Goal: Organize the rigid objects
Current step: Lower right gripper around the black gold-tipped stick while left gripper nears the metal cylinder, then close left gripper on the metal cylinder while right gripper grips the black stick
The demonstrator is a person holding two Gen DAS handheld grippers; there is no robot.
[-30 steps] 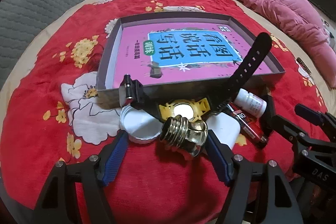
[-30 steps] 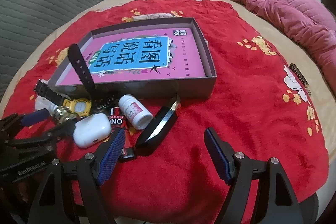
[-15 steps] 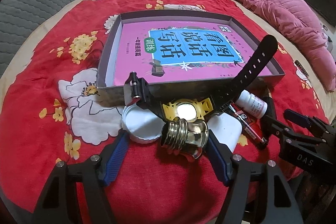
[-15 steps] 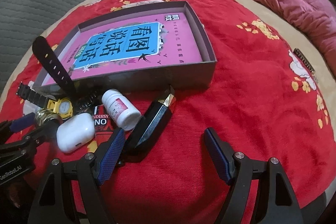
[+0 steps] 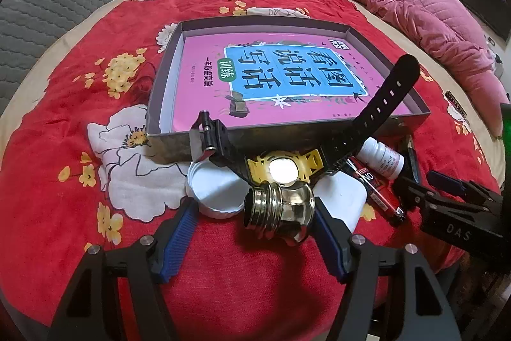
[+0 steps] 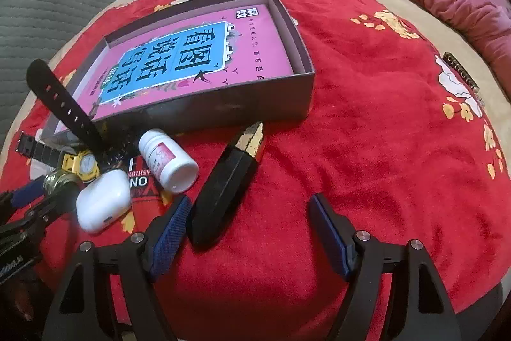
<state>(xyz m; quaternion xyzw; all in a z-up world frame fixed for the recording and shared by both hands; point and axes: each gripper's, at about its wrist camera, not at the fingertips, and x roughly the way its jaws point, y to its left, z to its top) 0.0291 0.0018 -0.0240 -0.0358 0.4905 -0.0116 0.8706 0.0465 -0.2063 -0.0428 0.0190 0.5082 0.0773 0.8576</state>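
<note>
Between the blue pads of the left gripper (image 5: 255, 222) lies a brass bottle (image 5: 278, 210), on its side; the right pad touches it, the left pad stands clear, so the jaws are apart and nothing is gripped. A closing squeeze on that rounded, shiny body could squirt it forward or roll it, I judge.

At 12 o'clock from the bottle sits a yellow watch (image 5: 282, 165), its black strap (image 5: 383, 104) rearing up toward 1 o'clock over the wall of the grey box (image 5: 166, 75). A lift could snag that strap. At 10 o'clock lies a white lid (image 5: 214, 190), and at 3 o'clock a white earbud case (image 5: 341, 200), both near enough for the pads to nudge.

Further right, the right gripper (image 6: 249, 219) also stands wide apart and empty, its left pad just beside a black faceted case (image 6: 230, 178). A white pill bottle (image 6: 166, 158) lies at 10 o'clock from it. With both grippers working one crowded heap, they might collide.
</note>
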